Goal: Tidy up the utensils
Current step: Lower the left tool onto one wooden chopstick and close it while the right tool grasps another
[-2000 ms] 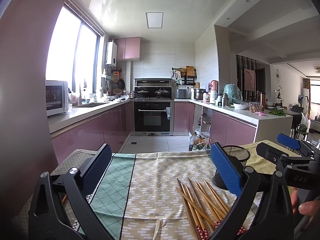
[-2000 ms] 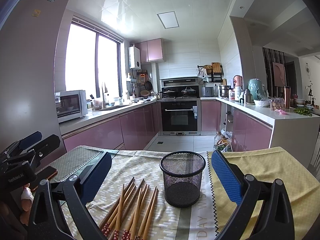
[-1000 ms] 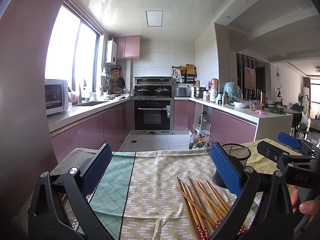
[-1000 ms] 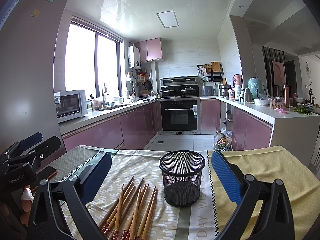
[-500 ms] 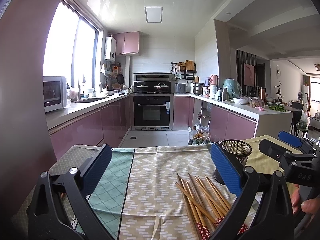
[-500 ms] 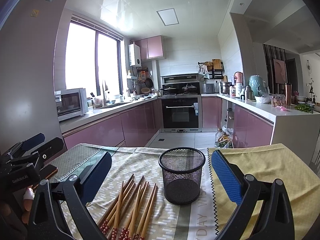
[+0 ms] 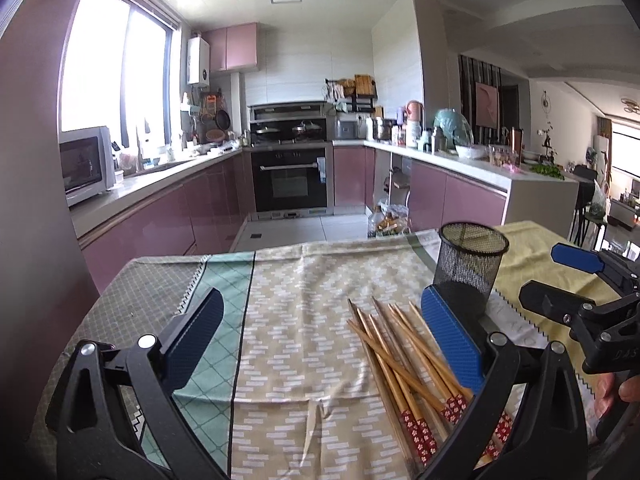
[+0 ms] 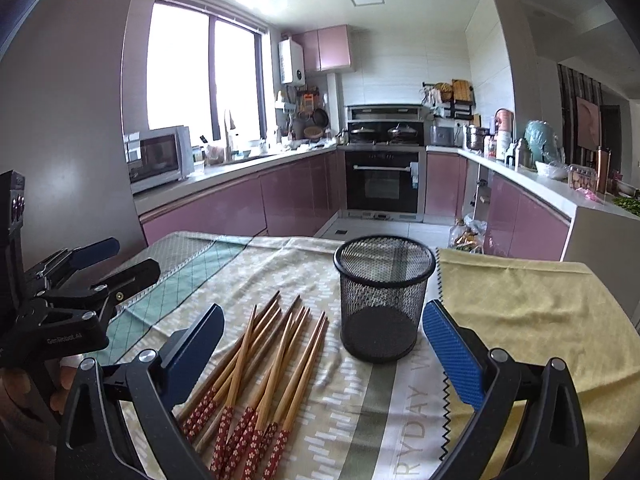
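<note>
Several wooden chopsticks (image 8: 272,364) with red patterned handles lie fanned on the patterned tablecloth (image 8: 360,412), just left of an upright black mesh cup (image 8: 383,296) that holds nothing. My right gripper (image 8: 322,344) hovers open above the chopsticks and the cup's base. In the left wrist view the same chopsticks (image 7: 396,356) lie under the right finger of my left gripper (image 7: 320,336), which is open and holds nothing. The mesh cup (image 7: 470,266) stands beyond that finger. Each gripper shows at the other view's edge.
A yellow towel (image 8: 532,312) covers the table's right part and a green checked cloth (image 7: 216,292) its left. The table's far edge drops to a kitchen floor (image 7: 292,232) with pink cabinets (image 8: 224,212), an oven (image 8: 382,184) and counters.
Both cameras have tipped downward and moved closer to the table, so chopsticks and cup sit higher and larger in view. Both grippers stay open; nothing on the table has moved.
</note>
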